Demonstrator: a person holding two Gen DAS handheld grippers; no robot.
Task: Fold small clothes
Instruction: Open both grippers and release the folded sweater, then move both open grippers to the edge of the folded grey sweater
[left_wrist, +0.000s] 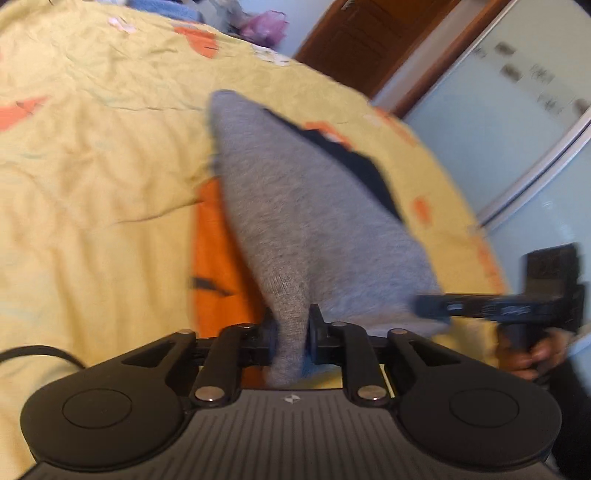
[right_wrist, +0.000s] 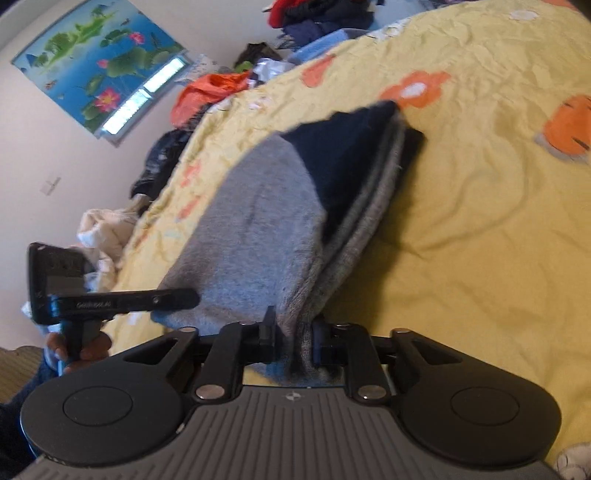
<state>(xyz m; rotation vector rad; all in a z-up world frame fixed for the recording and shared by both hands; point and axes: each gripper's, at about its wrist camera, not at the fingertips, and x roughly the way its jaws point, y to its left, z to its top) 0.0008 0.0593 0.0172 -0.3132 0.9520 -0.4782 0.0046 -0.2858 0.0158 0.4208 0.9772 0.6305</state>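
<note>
Yellow bedding covers the bed, a wrinkled sheet printed with orange flowers and other orange shapes. On it lies one small garment, grey knit with a dark navy part along its far side; in the right wrist view that navy part sits at the far end and layered edges show along the garment's right border. Most of the garment rests on the sheet, while its near edge is lifted off the bed at two places.

Two grippers are in play. The left gripper has its jaws clenched on a bunched fold of the grey fabric, which passes between the two fingers and hangs toward the camera. The right gripper likewise has its jaws pinched on the garment's near edge, with several grey layers gathered between them. Each one also appears side-on in the other's camera, held by a hand on its handle, its fingers reaching the grey cloth.

Beyond the bed, the left wrist view shows one brown wooden door and pale glass panels. The right wrist view shows one lotus picture on the wall and a loose pile of clothes past the bed's far edge, too jumbled to count.
</note>
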